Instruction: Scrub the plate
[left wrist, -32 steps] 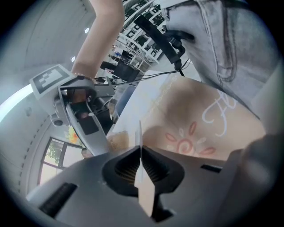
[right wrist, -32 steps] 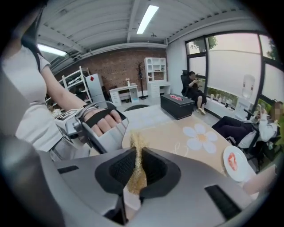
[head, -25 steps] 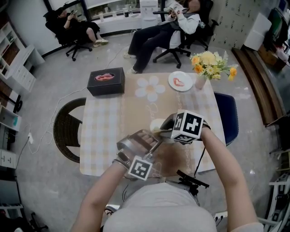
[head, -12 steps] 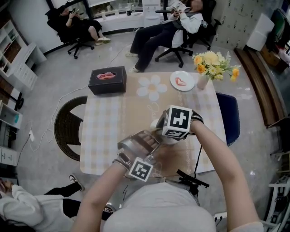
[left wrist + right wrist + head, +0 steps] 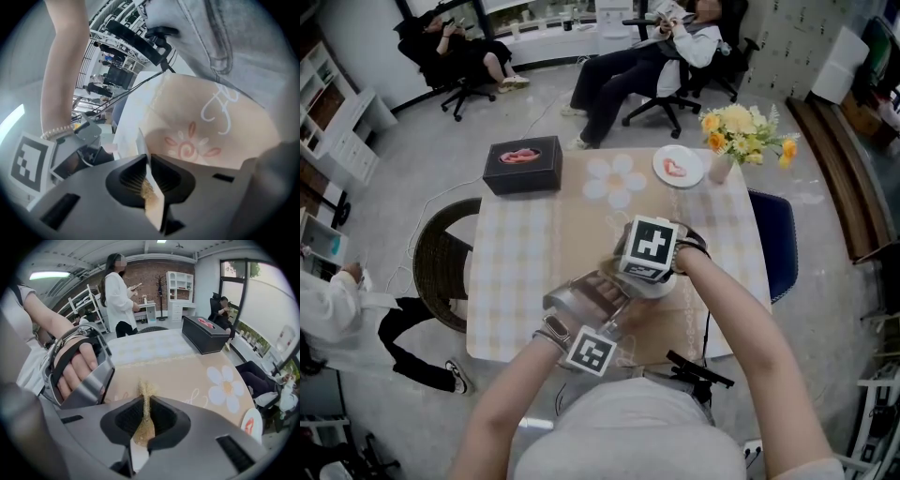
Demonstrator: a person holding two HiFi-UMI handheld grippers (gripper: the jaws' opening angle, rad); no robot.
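Locate the plate (image 5: 142,145) clamped by its thin rim between the jaws of the left gripper (image 5: 149,180), seen edge-on, with the table (image 5: 234,136) beyond the tips. Locate the fibrous scrubber (image 5: 145,394) pinched in the closed jaws of the right gripper (image 5: 146,416), with a tuft protruding past the tips, just beside the left gripper. Expect two likely failure modes: levering the plate out of its narrow rim hold by pressing too hard with the scrubber, and pulling the scrubber free by dragging on so small a bite of fibre. Apply light strokes close to the clamped rim. Count two grippers, one held plate and one scrubber. Well ahead of the right gripper, count one small plate (image 5: 679,166), one black box (image 5: 523,164) and one vase of flowers (image 5: 741,127).
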